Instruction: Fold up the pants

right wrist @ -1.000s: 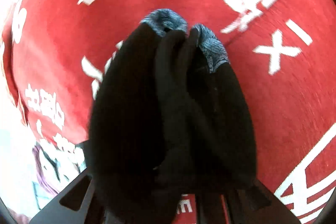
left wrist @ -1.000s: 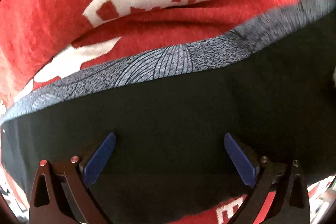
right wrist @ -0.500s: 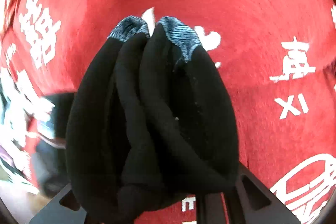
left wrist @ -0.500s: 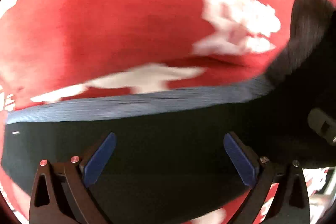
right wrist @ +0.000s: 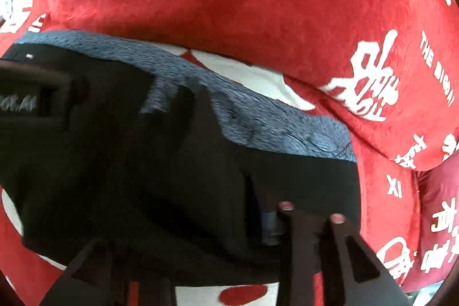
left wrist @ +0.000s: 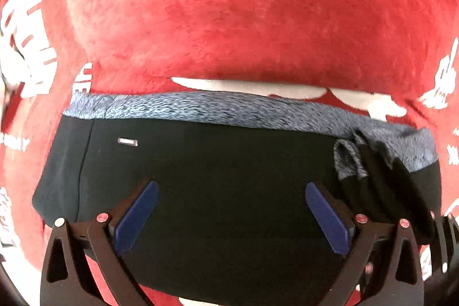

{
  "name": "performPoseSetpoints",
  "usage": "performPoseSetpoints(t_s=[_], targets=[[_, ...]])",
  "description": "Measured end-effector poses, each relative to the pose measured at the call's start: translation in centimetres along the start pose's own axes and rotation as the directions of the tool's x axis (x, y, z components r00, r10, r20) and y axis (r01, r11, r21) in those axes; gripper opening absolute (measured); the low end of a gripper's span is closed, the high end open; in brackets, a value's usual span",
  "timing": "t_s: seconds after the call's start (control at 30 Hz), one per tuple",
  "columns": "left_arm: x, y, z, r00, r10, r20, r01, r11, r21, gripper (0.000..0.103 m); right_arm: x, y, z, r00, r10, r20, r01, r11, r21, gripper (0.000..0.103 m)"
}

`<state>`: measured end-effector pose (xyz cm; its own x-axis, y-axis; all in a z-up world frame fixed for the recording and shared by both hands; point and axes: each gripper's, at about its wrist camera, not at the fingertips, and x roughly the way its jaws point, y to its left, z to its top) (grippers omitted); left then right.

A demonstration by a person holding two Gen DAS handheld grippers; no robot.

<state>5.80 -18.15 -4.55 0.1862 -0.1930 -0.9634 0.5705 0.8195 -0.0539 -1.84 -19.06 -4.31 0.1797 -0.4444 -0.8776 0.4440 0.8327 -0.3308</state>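
The black pants (left wrist: pixel 218 177) lie on the red blanket (left wrist: pixel 258 19), waistband (left wrist: pixel 229 108) crosswise ahead of the spread, empty left fingers (left wrist: pixel 137 214), while the right gripper (right wrist: pixel 200 248), at that band's right end, pinches a bunched fold.

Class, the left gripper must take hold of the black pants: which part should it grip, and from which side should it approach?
Grip the grey waistband at its free left end. It is a thick, straight edge lying flat on the red blanket, so a finger could slide under. The left gripper hangs open over the black pants; the right gripper already holds bunched cloth at the other end.
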Motion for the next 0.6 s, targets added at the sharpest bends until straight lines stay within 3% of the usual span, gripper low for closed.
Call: performPoseSetpoints(t_s=[0.1,0.17,0.23,0.3,0.33,0.4,0.43,0.5,0.57,0.6], targets=[[-0.6,0.4,0.7,0.999,-0.037,-0.001,0.037,0.999,-0.007,0.103,-2.7,1.4,0.2,0.998,-0.028,0.065,0.033,0.996,-0.085,0.045],[-1.3,-0.3,0.9,0.997,-0.082,-0.012,0.082,0.997,0.007,0.103,-4.8,1.4,0.5,0.994,0.02,0.104,-0.005,0.99,-0.14,0.045],[-1.9,-1.1,0.6,0.987,-0.154,-0.04,0.156,0.987,0.032,0.103,-6.4,-0.9,0.0,0.985,0.151,0.088,-0.142,0.985,-0.096,0.047],[-2.5,-2.5,-0.1,0.97,-0.228,-0.079,0.234,0.97,0.066,0.103,-6.0,-4.9,-1.0,0.934,0.354,0.059,-0.358,0.931,0.079,0.053],[-2.6,-3.2,-0.4,0.961,-0.26,-0.095,0.268,0.96,0.078,0.103,-5.3,-7.6,-2.0,0.873,0.484,0.062,-0.485,0.844,0.23,0.053],[-3.0,-5.0,-1.3,0.935,-0.327,-0.14,0.341,0.936,0.09,0.103,-3.0,-11.7,-4.6,0.759,0.644,0.095,-0.601,0.636,0.484,0.053],[-2.7,-5.7,-1.6,0.921,-0.352,-0.168,0.37,0.925,0.088,0.103,-1.7,-13.3,-6.1,0.719,0.687,0.109,-0.606,0.541,0.583,0.053],[-1.8,-6.9,-2.4,0.897,-0.379,-0.225,0.403,0.912,0.07,0.103,-0.3,-15.0,-8.2,0.67,0.728,0.145,-0.607,0.425,0.671,0.053],[-1.1,-7.7,-3.0,0.892,-0.376,-0.248,0.402,0.914,0.061,0.103,0.9,-15.8,-9.9,0.592,0.779,0.206,-0.624,0.283,0.728,0.053],[-1.3,-8.0,-3.3,0.893,-0.373,-0.251,0.399,0.915,0.062,0.103,1.3,-15.9,-10.3,0.571,0.79,0.224,-0.624,0.24,0.744,0.053]])
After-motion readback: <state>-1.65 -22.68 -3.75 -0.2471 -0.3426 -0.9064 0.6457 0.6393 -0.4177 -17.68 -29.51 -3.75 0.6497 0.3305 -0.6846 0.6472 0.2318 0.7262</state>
